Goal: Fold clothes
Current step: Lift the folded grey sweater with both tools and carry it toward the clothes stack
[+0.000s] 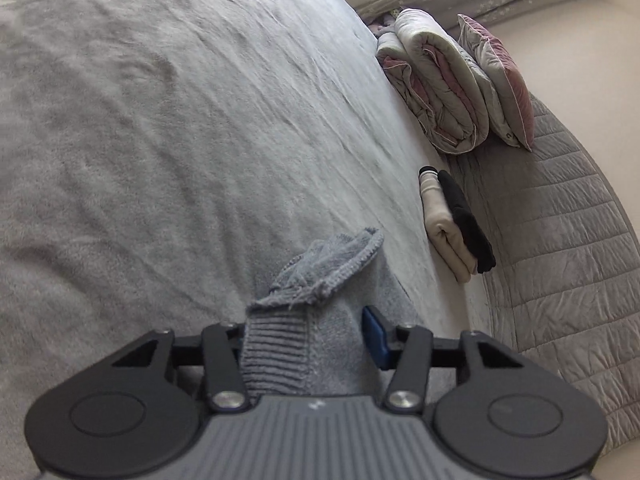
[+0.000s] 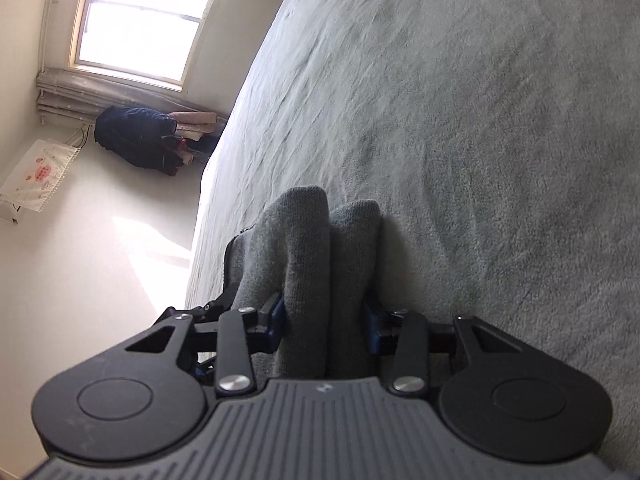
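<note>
A grey-blue knitted garment (image 1: pixel 316 320) with a ribbed hem sits bunched between the blue pads of my left gripper (image 1: pixel 308 336), which is shut on it above the grey bedspread (image 1: pixel 180 140). In the right wrist view the same grey knit garment (image 2: pixel 320 264) is doubled into two thick folds, and my right gripper (image 2: pixel 328 320) is shut on them. Most of the garment is hidden below both grippers.
Folded cream and black clothes (image 1: pixel 452 224) lie at the bed's edge beside a quilted grey cover (image 1: pixel 560 280). A rolled duvet (image 1: pixel 436 84) and pillow (image 1: pixel 500 80) lie farther back. A dark jacket (image 2: pixel 136 136) hangs under the window (image 2: pixel 140 20).
</note>
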The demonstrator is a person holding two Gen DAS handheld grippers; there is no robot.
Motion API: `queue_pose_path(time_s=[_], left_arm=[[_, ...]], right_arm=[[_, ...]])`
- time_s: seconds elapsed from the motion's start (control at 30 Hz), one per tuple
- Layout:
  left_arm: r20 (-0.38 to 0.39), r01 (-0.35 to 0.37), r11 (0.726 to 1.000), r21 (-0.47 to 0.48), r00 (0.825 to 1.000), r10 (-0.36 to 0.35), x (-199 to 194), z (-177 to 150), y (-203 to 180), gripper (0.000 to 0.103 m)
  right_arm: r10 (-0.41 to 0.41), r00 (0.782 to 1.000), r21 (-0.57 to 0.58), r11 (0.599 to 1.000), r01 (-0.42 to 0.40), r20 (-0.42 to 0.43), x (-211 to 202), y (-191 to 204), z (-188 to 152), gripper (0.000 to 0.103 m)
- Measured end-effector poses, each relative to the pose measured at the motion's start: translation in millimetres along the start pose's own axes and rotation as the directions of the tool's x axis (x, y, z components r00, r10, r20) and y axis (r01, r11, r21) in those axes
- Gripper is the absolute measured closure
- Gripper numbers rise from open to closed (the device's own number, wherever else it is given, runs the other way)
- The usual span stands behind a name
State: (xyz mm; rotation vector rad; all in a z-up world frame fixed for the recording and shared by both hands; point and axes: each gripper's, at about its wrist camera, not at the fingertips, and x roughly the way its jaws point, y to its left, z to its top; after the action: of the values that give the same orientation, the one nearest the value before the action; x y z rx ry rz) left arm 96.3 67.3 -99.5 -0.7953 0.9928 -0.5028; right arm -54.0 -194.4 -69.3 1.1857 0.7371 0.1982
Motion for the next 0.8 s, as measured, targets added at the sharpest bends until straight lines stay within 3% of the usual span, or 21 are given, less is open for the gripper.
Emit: queue_pose_path(time_s=[0.17, 0.33, 0.43, 0.8], left_arm=[[0.059, 0.014, 0.996, -0.083, 0.998, -0.009, -4, -11, -6, 0.069], [0.094, 0.041, 0.985, -0.168, 0.995, -0.025, -7, -15, -25, 0.072], [0.107, 0.064, 0.981, -0.181, 0.993, -0.045, 5, -14, -49, 0.072], [0.128, 0.142, 0.978, -0.153, 0.984, -0.123, 91, 9, -165, 0.072]], right_arm=[[0.038, 0.999, 0.128, 0.991, -0.040, 0.021, -4, 3, 4, 0.068], [0.053, 0.998, 0.186, 0.981, -0.058, 0.029, -14, 12, 16, 0.071], [0.062, 0.998, 0.223, 0.973, -0.067, 0.032, -21, 14, 36, 0.071], [0.078, 0.984, 0.178, 0.978, -0.106, 0.158, -46, 16, 143, 0.071]])
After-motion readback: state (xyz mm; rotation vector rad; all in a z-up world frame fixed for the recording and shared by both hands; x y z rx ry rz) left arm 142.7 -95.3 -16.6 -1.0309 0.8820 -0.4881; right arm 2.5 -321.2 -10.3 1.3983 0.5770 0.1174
